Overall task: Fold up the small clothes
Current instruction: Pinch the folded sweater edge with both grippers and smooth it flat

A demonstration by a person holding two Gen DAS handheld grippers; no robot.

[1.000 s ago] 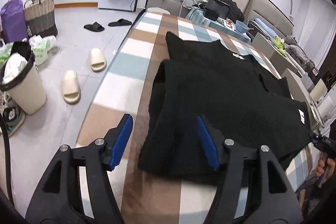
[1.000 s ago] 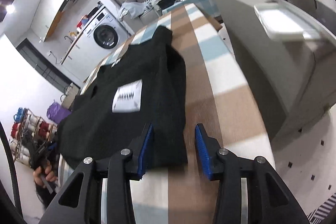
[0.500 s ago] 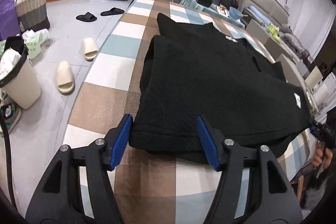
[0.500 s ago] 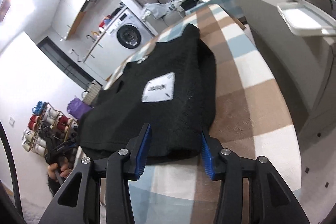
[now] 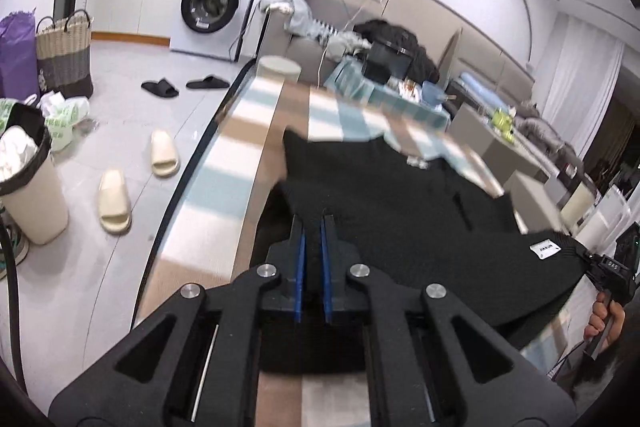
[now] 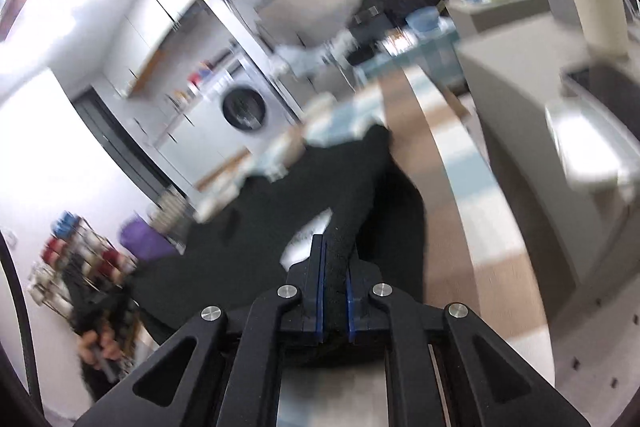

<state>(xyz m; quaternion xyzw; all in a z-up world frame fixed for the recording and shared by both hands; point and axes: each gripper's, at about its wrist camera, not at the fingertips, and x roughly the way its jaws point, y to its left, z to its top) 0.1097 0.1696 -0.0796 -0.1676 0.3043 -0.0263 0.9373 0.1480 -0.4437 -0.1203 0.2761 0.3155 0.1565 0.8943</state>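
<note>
A black knit sweater [image 5: 400, 211] with a white label [image 5: 546, 250] lies on the checked tablecloth [image 5: 248, 131]. Its near edge is lifted off the cloth. My left gripper [image 5: 313, 223] holds the near left corner, its jaws closing down onto the fabric pinched between the blue pads. In the right wrist view the sweater [image 6: 248, 227] is blurred, and my right gripper [image 6: 334, 255] has a fold of the near right corner between its pads, jaws closing tight on it. The right gripper [image 5: 600, 267] also shows at the sweater's far corner, held by a hand [image 5: 604, 319].
Left of the table the floor holds a white bin [image 5: 28, 187], cream slippers [image 5: 114, 201], black slippers [image 5: 160, 89] and a woven basket [image 5: 64, 55]. A washing machine [image 5: 210, 11] stands behind. A sofa with clothes [image 5: 384, 47] is beyond the table's far end. A grey cabinet [image 6: 532, 131] flanks the right side.
Both grippers went from open around the sweater's near edge to pinched on it. Both have risen, lifting that edge off the table, and the views now look more level.
</note>
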